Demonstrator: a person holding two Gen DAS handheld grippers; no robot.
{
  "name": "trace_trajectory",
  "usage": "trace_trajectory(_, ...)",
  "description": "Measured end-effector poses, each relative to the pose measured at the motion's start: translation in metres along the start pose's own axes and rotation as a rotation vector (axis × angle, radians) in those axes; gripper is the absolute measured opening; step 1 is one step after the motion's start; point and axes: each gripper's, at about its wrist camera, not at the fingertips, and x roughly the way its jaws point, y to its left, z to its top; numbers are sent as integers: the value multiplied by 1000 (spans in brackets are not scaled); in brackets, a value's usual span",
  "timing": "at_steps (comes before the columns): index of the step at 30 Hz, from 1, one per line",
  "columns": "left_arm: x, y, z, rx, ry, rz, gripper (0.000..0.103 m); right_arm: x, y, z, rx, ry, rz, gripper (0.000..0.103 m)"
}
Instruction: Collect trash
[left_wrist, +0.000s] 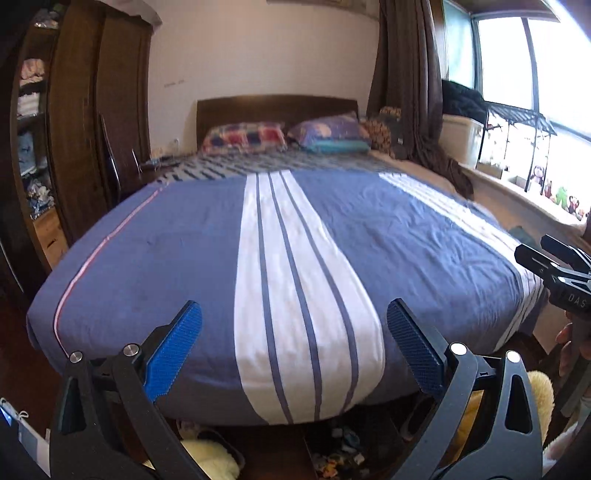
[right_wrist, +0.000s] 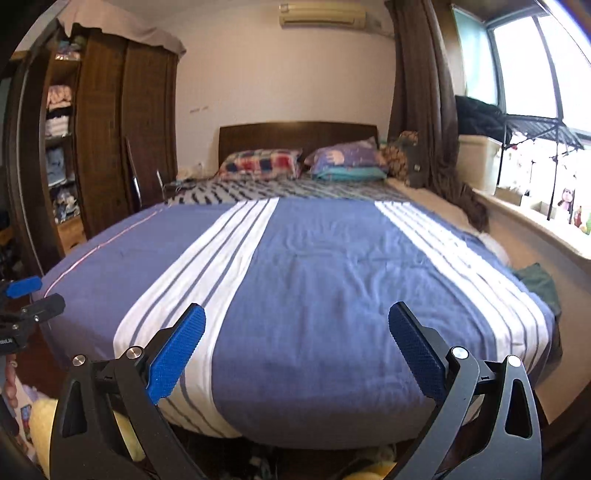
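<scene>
the bed carries a soft, faintly creased blue cover with broad white bands and thin grey stripes; a pink piping line runs along its left edge; two patterned pillows lean at a dark wooden headboard; a tall brown wardrobe with an open shelf of folded cloth stands on the left, heavy brown curtains hang on the right by a bright window; small mixed litter lies on the dark floor under the foot of the bed, blurred, beside a pale fluffy thing; the left hand-held gripper points slightly down over the bed's end, its ribbed blue pads spread wide with nothing between; the right hand-held gripper sits alongside in the same pose, jaws wide and empty.
</scene>
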Motion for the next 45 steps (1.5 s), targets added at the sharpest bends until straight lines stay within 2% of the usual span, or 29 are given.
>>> trace_trajectory(6,-28,0,26,3,-100,27,95,-28,1,24,-2,-110,-20,100)
trace_trajectory(16,-59,-6,44,-1,-212,23,95,-58,7,40,-4,-215,-67,100)
trace_trajectory(24,-66,-5,40,-4,-221,27,95,-64,17,37,-12,-216,-79,100)
trace_trajectory(45,-64,2,41,-23,-218,22,95,-63,26,41,-20,-223,-48,100)
